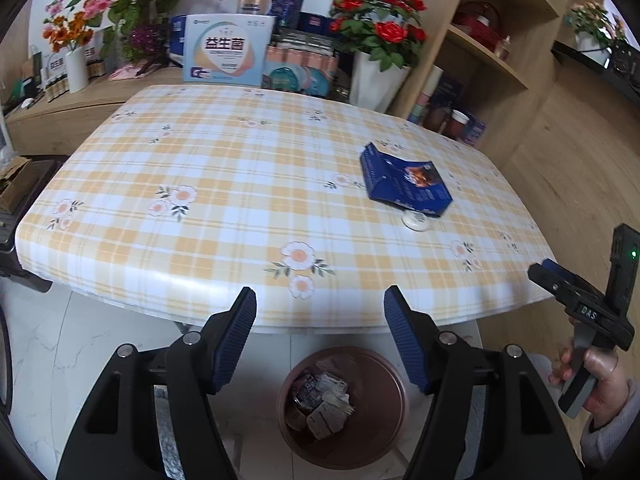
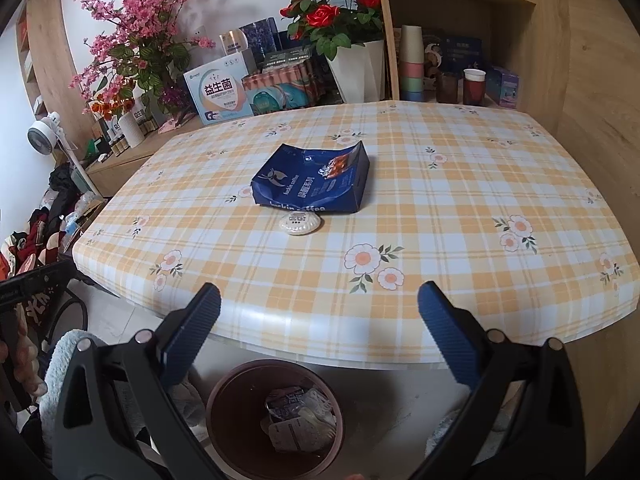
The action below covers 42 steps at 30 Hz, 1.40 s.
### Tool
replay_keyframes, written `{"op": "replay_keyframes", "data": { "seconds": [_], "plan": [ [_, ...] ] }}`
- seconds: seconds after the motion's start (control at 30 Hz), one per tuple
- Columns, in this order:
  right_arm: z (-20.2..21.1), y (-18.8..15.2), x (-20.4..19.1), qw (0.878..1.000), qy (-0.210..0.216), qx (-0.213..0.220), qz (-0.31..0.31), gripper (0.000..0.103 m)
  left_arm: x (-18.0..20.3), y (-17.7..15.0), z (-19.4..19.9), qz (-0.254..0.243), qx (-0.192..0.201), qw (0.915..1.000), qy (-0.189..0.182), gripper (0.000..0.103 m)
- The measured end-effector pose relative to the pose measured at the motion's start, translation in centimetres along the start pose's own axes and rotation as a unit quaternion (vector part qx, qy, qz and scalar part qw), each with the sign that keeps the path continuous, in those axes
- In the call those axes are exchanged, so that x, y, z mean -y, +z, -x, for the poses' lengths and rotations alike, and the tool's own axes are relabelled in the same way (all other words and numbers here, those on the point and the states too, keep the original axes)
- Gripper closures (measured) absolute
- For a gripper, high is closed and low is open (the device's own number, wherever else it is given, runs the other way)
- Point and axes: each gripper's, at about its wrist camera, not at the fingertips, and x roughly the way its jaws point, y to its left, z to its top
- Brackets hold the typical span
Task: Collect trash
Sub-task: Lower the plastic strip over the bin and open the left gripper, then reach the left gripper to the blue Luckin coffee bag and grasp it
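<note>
Left gripper (image 1: 320,332): held tilted downward at the table's near edge, jaws apart, nothing between them. Right gripper (image 2: 320,328): angled down likewise, jaws spread wide and empty. Brown bin (image 1: 394,384): seen on the floor below both grippers, wrappers inside. Blue bag (image 2: 316,184): laid flat mid-table on the checked tablecloth (image 2: 440,208), well beyond the fingertips. Round white packet (image 2: 300,223): placed just beside the bag's near edge.

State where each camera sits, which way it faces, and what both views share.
Left wrist: on the left gripper, jaws open, looking down over the table edge; the right gripper and hand show at right.
Right wrist: on the right gripper, jaws open, facing the table; a hand shows at left.
Shared: blue bag, white round packet, brown bin.
</note>
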Motion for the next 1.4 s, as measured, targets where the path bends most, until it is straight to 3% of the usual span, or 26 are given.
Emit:
{"op": "replay_keyframes", "data": {
  "seconds": [0.23, 0.47, 0.67, 0.97, 1.07, 1.4],
  "plan": [
    [-0.7, 0.5, 0.3, 1.000, -0.008, -0.009, 0.002, 0.006, -1.3, 0.8, -0.2, 0.009, 0.003, 0.9998, 0.015, 0.038],
    [-1.5, 0.7, 0.9, 1.000, -0.014, -0.015, -0.003, 0.006, -0.5, 1.6, -1.2, 0.000, -0.007, 1.0000, 0.007, 0.038],
    [-2.4, 1.1, 1.7, 1.000, -0.019, -0.021, -0.007, 0.006, 1.1, 3.2, -3.2, -0.004, -0.025, 0.9994, -0.025, 0.040],
    [-4.9, 2.2, 3.0, 0.999, -0.026, -0.034, -0.007, 0.006, 4.7, 5.5, -9.8, 0.034, -0.086, 0.9922, -0.084, 0.054],
    [-5.8, 2.7, 3.5, 0.999, -0.028, -0.036, -0.005, 0.006, 7.2, 6.1, -11.9, 0.013, -0.094, 0.9907, -0.098, 0.055],
    [-9.2, 3.4, 7.5, 0.997, -0.052, -0.047, -0.032, 0.006, 8.6, 8.5, -20.5, 0.130, -0.137, 0.9717, -0.142, 0.071]
  ]
}}
